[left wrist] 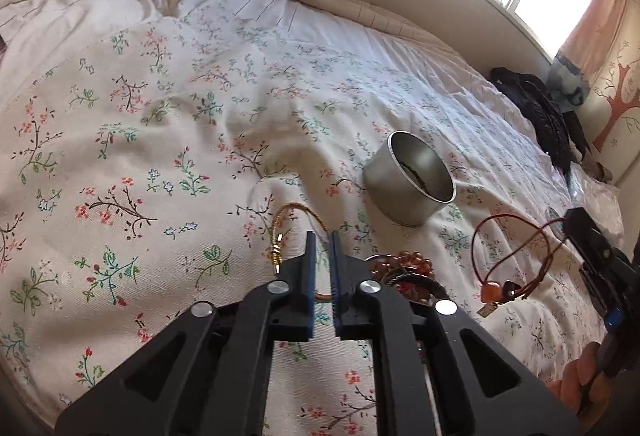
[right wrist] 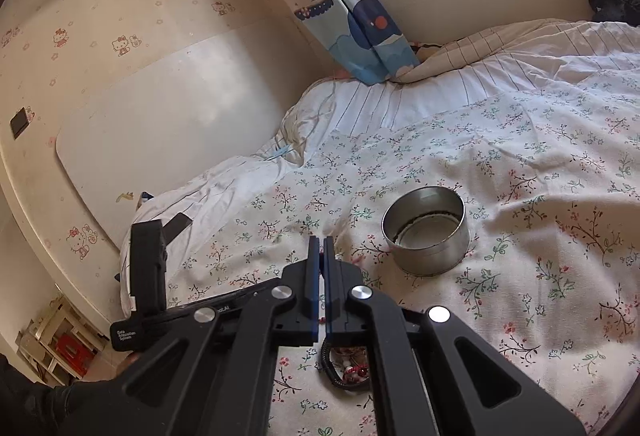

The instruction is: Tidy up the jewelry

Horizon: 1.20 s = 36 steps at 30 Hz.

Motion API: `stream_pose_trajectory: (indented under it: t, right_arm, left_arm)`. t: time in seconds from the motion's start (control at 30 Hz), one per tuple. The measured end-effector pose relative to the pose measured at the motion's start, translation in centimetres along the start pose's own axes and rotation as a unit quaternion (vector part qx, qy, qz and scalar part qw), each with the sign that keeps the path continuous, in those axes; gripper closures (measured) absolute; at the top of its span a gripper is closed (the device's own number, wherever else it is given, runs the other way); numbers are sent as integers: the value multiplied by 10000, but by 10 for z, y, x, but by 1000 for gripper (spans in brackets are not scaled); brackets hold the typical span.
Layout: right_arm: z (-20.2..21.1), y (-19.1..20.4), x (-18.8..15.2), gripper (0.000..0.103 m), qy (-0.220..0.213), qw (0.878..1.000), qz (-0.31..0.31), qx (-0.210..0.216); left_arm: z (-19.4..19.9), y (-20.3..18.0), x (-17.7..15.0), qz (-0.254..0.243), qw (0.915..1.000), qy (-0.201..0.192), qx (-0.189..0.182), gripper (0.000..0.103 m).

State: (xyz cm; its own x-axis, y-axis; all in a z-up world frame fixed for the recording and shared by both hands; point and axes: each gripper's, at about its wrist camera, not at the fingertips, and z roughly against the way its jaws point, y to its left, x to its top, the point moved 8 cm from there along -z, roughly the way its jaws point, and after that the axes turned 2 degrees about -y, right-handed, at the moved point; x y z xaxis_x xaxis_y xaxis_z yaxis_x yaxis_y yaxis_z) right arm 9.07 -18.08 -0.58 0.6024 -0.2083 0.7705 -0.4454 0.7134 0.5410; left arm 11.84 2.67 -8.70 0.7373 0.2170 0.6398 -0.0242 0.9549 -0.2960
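Note:
A round metal tin [left wrist: 412, 180] [right wrist: 426, 232] stands open on the flowered bedspread [left wrist: 160, 156], with a dark chain lying inside it. My left gripper [left wrist: 323, 240] [right wrist: 147, 232] hovers low over the bed, its jaws open by a narrow gap. A gold cord bracelet [left wrist: 298, 210] lies just beyond its left finger, and a bit of cord shows under the gap. To its right sits a heap of copper beads and a black bracelet [left wrist: 396, 264] [right wrist: 346, 372]. My right gripper [right wrist: 321, 240] [left wrist: 570, 220] is shut on a red cord [left wrist: 508, 248], whose amber bead [left wrist: 490, 292] dangles.
Rumpled white bedding [left wrist: 80, 8] and a blue patterned curtain [right wrist: 360, 32] lie at the head of the bed. A dark garment [left wrist: 540, 108] sits by the window wall. A person's fingers [left wrist: 576, 384] show at the lower right edge.

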Motion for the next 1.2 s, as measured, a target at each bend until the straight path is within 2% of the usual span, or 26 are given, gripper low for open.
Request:
stream_pose_trajectory:
  t: [0.07,0.1,0.13,0.2,0.23,0.27,0.3,0.33,0.37,0.53,0.77,0.93,1.2]
  right_arm:
    - [0,0,-1,100,7,10000,27,3]
    - [0,1,-2,100,11,10000,38,7]
    - [0,1,-2,100,13,10000,48,10]
    - [-1,0,-3,100,14,10000,72,-5]
    - [-1,0,-3,100,15,10000,82,-12]
    - [-1,-1,-3,100,8,10000,83,-16]
    - [-1,0,-3,100,0,10000,82,-22]
    - [-1,-1,-2,100,-12,10000,78,-25]
    - [0,-1,-2,100,-32,10000,68,-22]
    - [4,1,4,100,-188,9998,75,3]
    - [2,-4,19,100,-389,9992,-47,-4]
    - [-2,-11,29,100,-500,9986,-161,-27]
    - [-19,-20,51,100,-687,9972,-300,-57]
  left_arm:
    - [-7,8,7,-162,9990,-78,420,51]
    - [-11,10,10,-285,9976,-121,615,44]
    - [-17,13,12,-407,9959,-109,801,43]
    - [-34,16,10,-513,9953,145,809,43]
    - [-44,15,5,-555,9951,363,737,46]
    - [-52,14,-1,-594,9946,553,651,72]
    - [-57,11,-6,-610,9943,722,489,87]
    - [-55,8,-6,-646,9946,684,449,94]
    - [-50,5,-4,-724,9948,559,439,96]
    - [-14,-14,5,-636,9979,7,-131,98]
    - [19,-48,26,-467,9950,-508,-718,98]
    - [22,-65,38,-410,9920,-670,-985,98]
    - [13,-85,59,-352,9887,-794,-1218,98]
